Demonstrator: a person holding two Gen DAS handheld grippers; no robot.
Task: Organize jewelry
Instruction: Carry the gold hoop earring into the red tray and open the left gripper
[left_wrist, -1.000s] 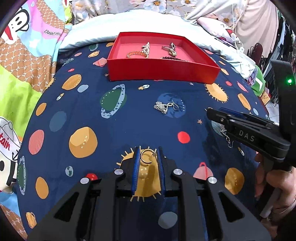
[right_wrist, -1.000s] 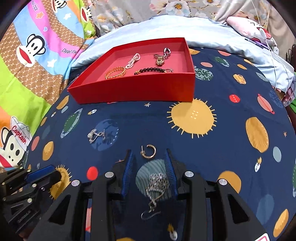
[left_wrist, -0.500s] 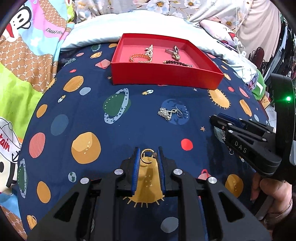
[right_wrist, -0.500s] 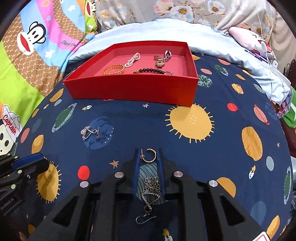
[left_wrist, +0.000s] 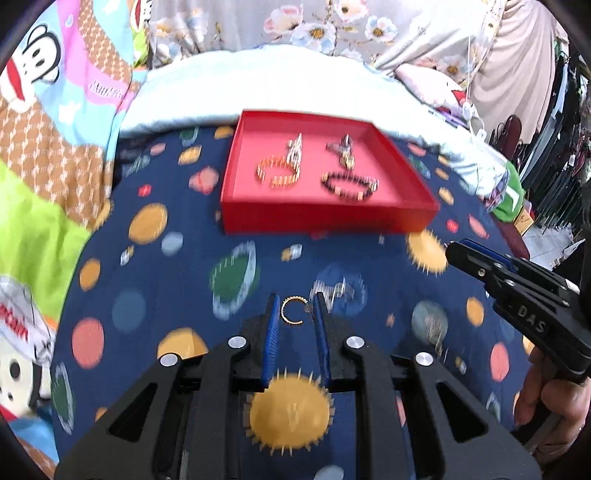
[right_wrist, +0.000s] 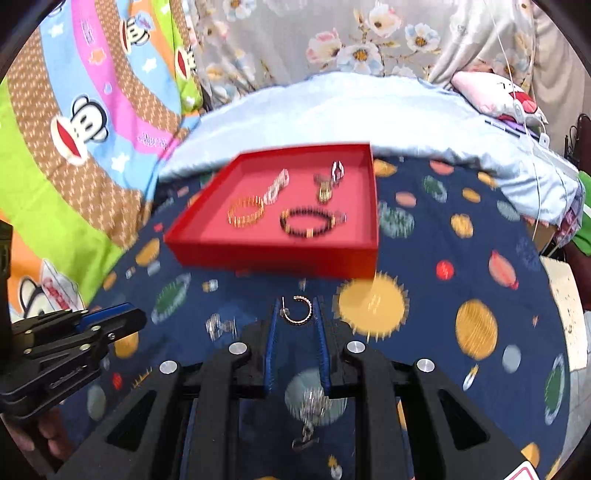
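Note:
A red tray lies on the far side of the navy planet bedspread and holds a gold bracelet, a black bead bracelet and other pieces. My left gripper is shut on a gold hoop earring, raised above the spread. My right gripper is shut on a second gold hoop earring, also raised. A silver chain earring lies on the spread between the tray and the grippers. Another silver chain earring lies under my right gripper.
A white pillow lies behind the tray. A colourful monkey-print blanket lies to the left. The right gripper shows in the left wrist view, and the left gripper shows in the right wrist view.
Both grippers have lifted off the bedspread with their hoop earrings and moved toward the red tray. The views are motion-blurred now.

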